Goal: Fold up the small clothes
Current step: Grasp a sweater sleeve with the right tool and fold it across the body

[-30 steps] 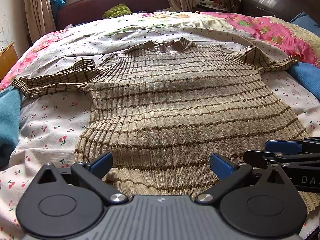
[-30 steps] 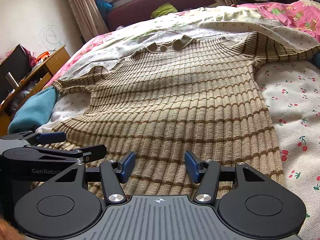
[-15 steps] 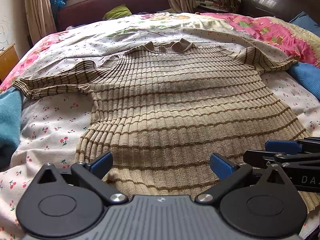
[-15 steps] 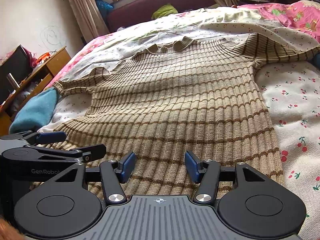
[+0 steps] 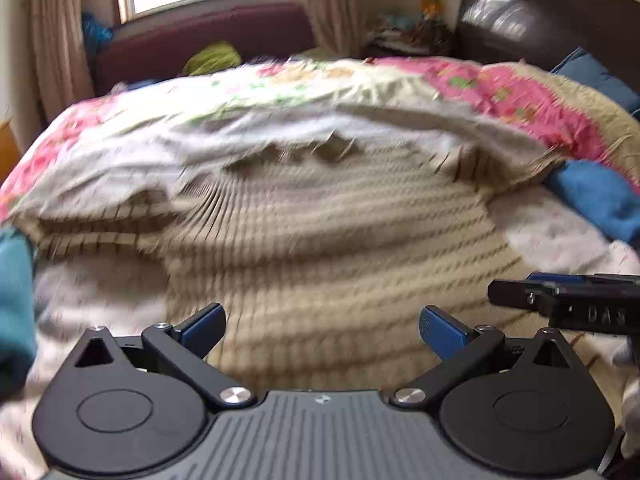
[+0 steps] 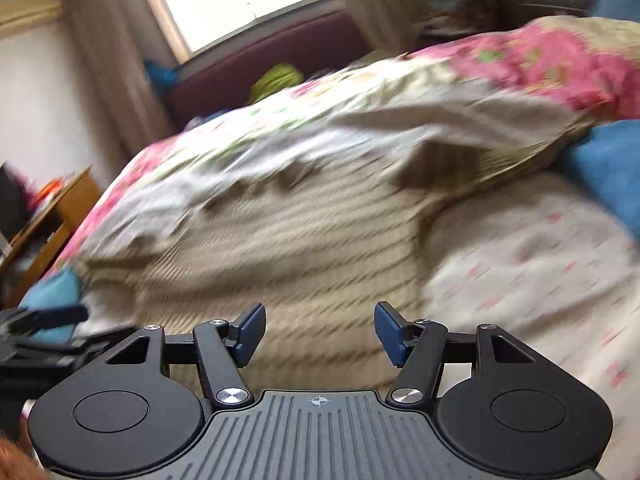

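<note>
The ribbed beige sweater [image 5: 320, 232] with thin brown stripes lies spread flat and face-up on the floral bedsheet [image 5: 100, 280], collar at the far end, both short sleeves out to the sides, hem nearest the cameras. No fold has been made yet, so this looks like the approach before the first one. The left gripper [image 5: 322, 330] hangs above the sweater's hem with its blue pads spread wide and nothing between them. The right gripper [image 6: 320, 330] is over the hem's right part, its jaws opening, with only the knit showing beneath them and nothing pinched. Each tool shows at the edge of the other's view, side by side at the hem end. The next move probably calls for each gripper to reach a sleeve or side edge of the sweater, close on a single layer, and carry it toward the middle without dragging the body askew. Compared with a second ago, both views have tilted upward and blurred, showing more of the window and headboard beyond the sweater; the right view has also rolled, and the sweater itself lies unchanged.
</note>
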Demonstrator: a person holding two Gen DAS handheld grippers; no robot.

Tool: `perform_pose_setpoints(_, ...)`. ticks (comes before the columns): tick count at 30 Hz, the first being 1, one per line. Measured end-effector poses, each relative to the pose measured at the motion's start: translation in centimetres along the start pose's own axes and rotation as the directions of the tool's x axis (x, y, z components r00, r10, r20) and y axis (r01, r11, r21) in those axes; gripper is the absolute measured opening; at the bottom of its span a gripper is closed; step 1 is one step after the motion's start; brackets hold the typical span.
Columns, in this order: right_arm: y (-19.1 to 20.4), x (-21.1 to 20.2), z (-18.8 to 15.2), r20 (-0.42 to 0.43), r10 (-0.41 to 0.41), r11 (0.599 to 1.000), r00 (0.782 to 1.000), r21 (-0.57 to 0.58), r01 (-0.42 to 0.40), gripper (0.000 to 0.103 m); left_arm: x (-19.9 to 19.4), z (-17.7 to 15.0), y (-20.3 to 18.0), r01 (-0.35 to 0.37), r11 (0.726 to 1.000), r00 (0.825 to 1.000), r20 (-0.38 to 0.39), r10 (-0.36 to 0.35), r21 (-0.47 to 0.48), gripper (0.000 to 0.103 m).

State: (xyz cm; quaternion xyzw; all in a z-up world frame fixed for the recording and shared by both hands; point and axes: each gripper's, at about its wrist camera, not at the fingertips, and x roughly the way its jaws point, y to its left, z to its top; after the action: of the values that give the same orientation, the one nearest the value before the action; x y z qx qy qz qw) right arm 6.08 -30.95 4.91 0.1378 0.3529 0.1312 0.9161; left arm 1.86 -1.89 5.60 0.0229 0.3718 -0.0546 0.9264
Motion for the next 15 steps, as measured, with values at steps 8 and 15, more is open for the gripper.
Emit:
perform_pose_setpoints(8,-10.2,2.7,6.5,0.080,-0.166,0.959,0.983,0.244,0.142,0.061,4.8,5.6,-5.6,0.122,0.988,0.992,0.034,-0.125,0.094,0.103)
perform_pose_setpoints(15,-18.6,8.6,10.9,0.086,-0.213,0.854,0.973,0.500,0.143,0.061,10.2,7.8,-9.3,0.180,0.979,0.983,0.006,-0.182,0.092,0.103)
